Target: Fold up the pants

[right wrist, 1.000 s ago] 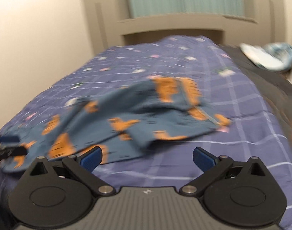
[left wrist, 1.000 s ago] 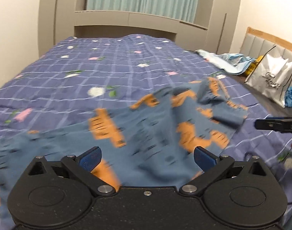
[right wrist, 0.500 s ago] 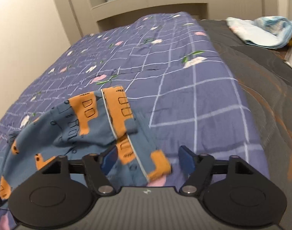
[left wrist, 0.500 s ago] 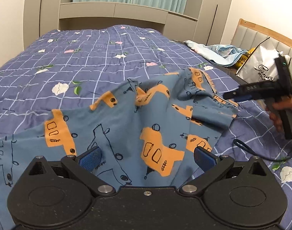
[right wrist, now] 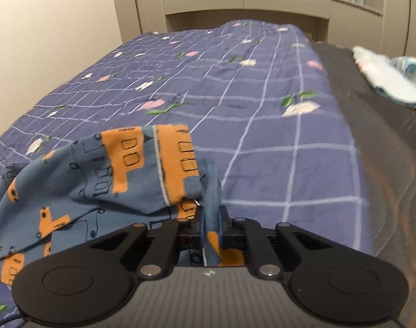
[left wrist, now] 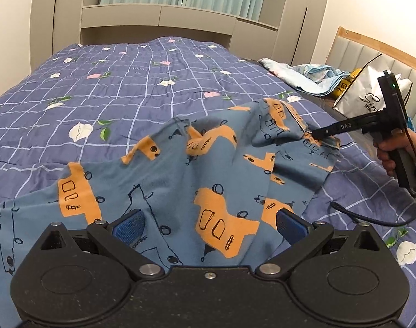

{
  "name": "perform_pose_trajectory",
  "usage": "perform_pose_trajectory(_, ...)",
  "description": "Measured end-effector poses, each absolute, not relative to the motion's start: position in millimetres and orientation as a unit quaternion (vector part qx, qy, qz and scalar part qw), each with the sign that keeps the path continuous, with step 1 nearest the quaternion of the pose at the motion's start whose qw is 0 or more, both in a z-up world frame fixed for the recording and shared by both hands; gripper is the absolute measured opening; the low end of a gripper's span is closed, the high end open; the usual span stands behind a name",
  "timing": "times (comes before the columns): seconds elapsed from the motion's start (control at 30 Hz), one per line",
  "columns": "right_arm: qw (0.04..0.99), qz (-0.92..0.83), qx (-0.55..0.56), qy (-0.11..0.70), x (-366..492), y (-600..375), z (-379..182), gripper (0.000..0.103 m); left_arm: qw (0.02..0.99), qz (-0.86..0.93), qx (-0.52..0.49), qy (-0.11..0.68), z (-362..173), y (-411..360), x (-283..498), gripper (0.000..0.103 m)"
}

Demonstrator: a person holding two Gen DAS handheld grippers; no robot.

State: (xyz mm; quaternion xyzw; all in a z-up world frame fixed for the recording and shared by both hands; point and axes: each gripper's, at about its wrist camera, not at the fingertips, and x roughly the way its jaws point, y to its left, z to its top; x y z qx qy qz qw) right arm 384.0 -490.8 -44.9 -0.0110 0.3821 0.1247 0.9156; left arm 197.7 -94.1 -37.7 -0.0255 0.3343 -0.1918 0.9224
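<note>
Right tool: the right tool has its jaws closing on a bunched edge of the pants; a fold of blue cloth stands squeezed between the pads, so it already pinches the fabric near what looks like a hem or waistband seam.
Left tool: the left tool is spread wide, its blue pads apart with the pants lying loose under and between them, nothing gripped.
Pants: blue children's pants printed with orange vehicles, rumpled on the near part of the bed, one corner drawn up toward the right tool.
Step in hand: the first grasp, judged from the crumpled lie of the cloth; no fold is made yet.
Next move: the left tool probably needs to close on its own edge of the cloth, so that both can pull the pants flat before one leg is laid over the other.
Risk: the right pinch looks to be on a thick bunch, which may hide extra layers and drag the garment askew.
Person: a hand holds the right tool's grip at the frame edge.
Hard to make out: which end is waist and which is cuff; the legs are tangled. The near part of the pants is hidden under the left tool's body, and the right wrist view is blurred toward its right side.
Beside the bed: a pale blue cloth and a white bag, well apart from the pants.
</note>
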Motion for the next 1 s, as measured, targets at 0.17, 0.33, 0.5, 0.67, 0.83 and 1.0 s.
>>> perform_pose_trajectory(0.17, 0.92, 0.106, -0.022, 0.377, 392, -500, -32, 0.01, 0.923, -0.203, -0.022, 0.326, -35, -96, 195, 0.102)
perform_pose_trajectory(0.33, 0.912, 0.104, -0.039, 0.395, 402, -499, -46, 0.011, 0.922, -0.213, -0.011, 0.323, -35, -102, 193, 0.102)
perform_pose_trajectory(0.5, 0.914, 0.097, -0.032, 0.393, 397, -503, -53, 0.045, 0.921, -0.221, -0.002, 0.32, -35, -106, 194, 0.102)
perform_pose_trajectory(0.67, 0.929, 0.096, -0.006, 0.357, 381, -506, -38, 0.076, 0.922, -0.231, 0.03, 0.31, -32, -118, 196, 0.102)
perform_pose_trajectory(0.83, 0.924, 0.149, 0.052, 0.349, 377, -497, -34, 0.082, 0.92, -0.249, 0.078, 0.292, -29, -139, 198, 0.093)
perform_pose_trajectory(1.0, 0.909, 0.178, 0.107, 0.362, 384, -486, -43, 0.074, 0.902, -0.276, 0.157, 0.293, -32, -166, 208, 0.067)
